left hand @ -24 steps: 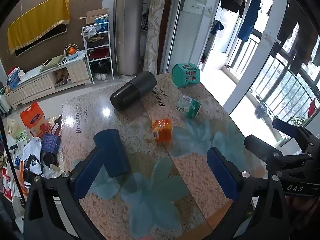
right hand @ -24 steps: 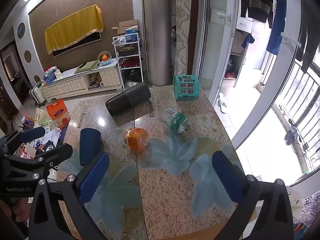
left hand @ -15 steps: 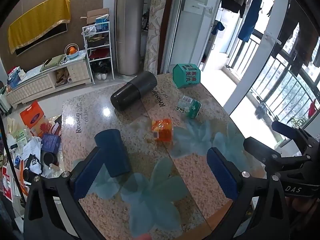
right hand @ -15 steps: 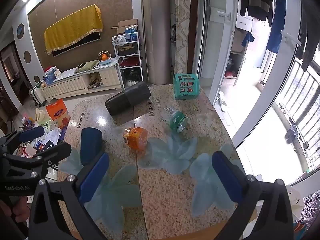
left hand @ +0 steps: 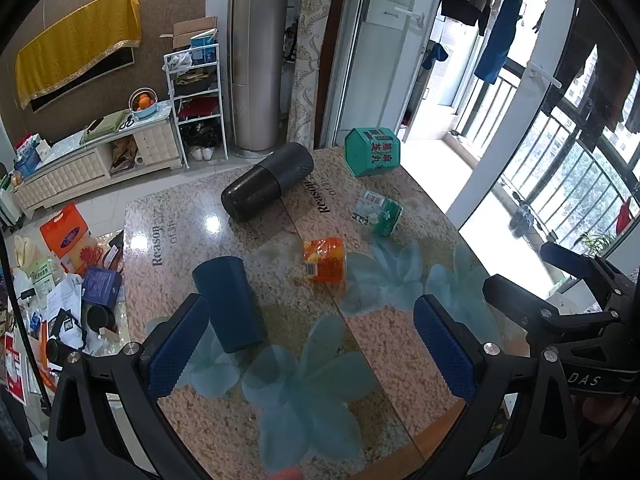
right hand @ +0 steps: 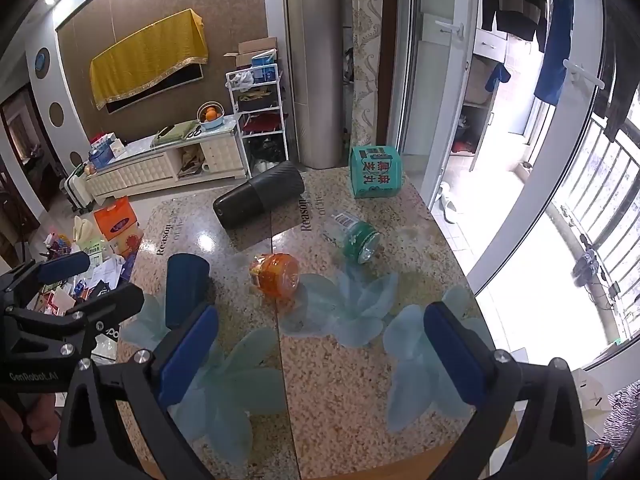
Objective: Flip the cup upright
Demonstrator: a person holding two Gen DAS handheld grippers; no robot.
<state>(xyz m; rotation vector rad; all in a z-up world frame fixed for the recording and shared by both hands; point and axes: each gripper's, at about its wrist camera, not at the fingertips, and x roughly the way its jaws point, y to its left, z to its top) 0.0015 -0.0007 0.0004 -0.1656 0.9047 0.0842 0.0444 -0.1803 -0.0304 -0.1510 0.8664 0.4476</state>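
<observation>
Our left gripper (left hand: 308, 344) and right gripper (right hand: 320, 344) hold jaws wide apart above the counter (left hand: 384, 344); the blue cup (left hand: 230, 302) lies sideways, near left.

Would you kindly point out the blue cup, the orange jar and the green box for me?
blue cup (left hand: 230, 304), left wrist view, middle of its side wall.
orange jar (left hand: 325, 258), left wrist view, middle of its body.
green box (right hand: 375, 176), right wrist view, its printed front face.
</observation>
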